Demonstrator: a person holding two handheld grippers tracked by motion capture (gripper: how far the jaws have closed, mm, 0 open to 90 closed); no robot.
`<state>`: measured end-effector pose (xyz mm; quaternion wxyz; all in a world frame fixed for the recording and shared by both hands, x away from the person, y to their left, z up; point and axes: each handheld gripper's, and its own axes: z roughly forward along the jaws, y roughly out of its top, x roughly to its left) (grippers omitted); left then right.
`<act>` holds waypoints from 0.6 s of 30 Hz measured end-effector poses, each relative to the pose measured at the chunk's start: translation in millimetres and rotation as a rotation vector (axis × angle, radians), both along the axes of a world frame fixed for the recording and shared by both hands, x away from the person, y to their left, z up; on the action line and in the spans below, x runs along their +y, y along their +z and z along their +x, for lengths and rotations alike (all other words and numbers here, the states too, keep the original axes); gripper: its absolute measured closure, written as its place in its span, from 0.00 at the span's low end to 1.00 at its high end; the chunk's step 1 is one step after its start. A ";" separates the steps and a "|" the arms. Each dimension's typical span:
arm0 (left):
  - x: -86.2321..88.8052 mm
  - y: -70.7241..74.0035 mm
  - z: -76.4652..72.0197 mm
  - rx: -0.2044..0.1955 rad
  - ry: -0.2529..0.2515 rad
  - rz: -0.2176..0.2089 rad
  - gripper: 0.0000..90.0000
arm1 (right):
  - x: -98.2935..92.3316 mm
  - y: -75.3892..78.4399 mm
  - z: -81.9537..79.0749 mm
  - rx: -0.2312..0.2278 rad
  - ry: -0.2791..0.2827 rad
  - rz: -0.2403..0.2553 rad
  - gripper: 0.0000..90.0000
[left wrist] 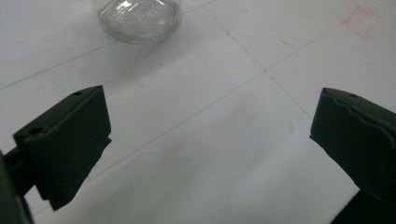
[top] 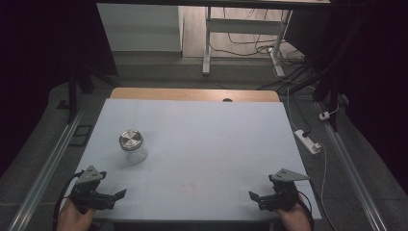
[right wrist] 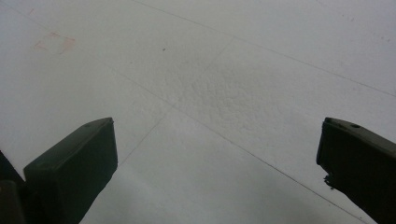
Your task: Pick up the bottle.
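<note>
Dim room, dark curtains either side, cables trailing across the floor beyond a white-topped desk (top: pixel 202 125) with a strip of bare wood along its far edge. A power strip (top: pixel 308 141) lies on the floor off the right edge. On the desk there is one thing to go for: a small glass jar (top: pixel 133 146) with a shiny metal lid (top: pixel 131 139), standing upright in the left half, nearer the near edge than the far one.

Your left claw (top: pixel 115 197) sits at the near left corner, jaws spread wide and holding nothing, and the jar is near it, a little farther up the desk. From the left gripper view you can see the jar's rounded glass base (left wrist: pixel 139 16) straight ahead, at the top of the frame, well beyond the jaw tips. Your right claw (top: pixel 255 198) waits at the near right corner, equally wide open and empty, with plain white desk and faint grid lines ahead of it.

Now, that jar: it looks rigid, smooth and probably slippery, and it would likely break if it tipped off the edge. It seems light, possibly empty, though the contents are hard to make out. Best bet is to take the glass body below the lid, jaws square across its width, and leave the lid for the other claw.
</note>
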<state>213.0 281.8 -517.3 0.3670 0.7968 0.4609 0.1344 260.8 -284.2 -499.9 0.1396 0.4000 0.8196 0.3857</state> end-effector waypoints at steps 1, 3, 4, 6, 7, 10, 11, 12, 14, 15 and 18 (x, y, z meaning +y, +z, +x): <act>0.6 -0.4 1.6 0.001 -0.001 -0.006 0.00 | 0.1 -0.1 0.1 0.000 0.001 -0.001 0.00; 1.6 -1.2 4.3 -0.005 0.000 -0.010 0.00 | 0.1 -0.1 0.1 0.000 0.002 -0.001 0.00; 2.2 -1.3 5.8 -0.012 0.002 -0.012 0.00 | 0.1 -0.1 0.1 0.000 0.002 -0.001 0.00; 2.6 -1.0 7.4 -0.019 0.010 -0.021 0.00 | 0.1 -0.1 0.2 0.001 0.002 0.000 0.00; 2.9 -0.8 8.7 -0.024 0.011 -0.021 0.00 | 0.1 -0.1 0.2 0.003 0.003 -0.002 0.00; 2.2 -1.4 12.7 -0.030 0.023 -0.021 0.00 | 0.3 -0.2 0.4 0.003 0.004 -0.004 0.00; 1.6 -1.9 14.2 -0.027 0.027 -0.013 0.00 | 0.4 -0.2 0.4 0.003 0.004 -0.004 0.00; 0.6 -2.4 15.6 -0.024 0.031 -0.007 0.00 | 0.6 -0.2 0.3 0.005 0.004 -0.003 0.00; -1.0 -2.4 18.5 -0.020 0.033 -0.007 0.00 | 0.6 -0.3 0.5 0.006 0.004 -0.005 0.00; -1.5 -1.8 20.4 -0.021 0.034 -0.008 0.00 | 0.6 -0.3 0.5 0.007 0.004 -0.005 0.00; -1.9 -0.3 24.6 -0.037 0.045 -0.012 0.00 | 0.7 -0.4 0.6 0.008 0.005 -0.006 0.00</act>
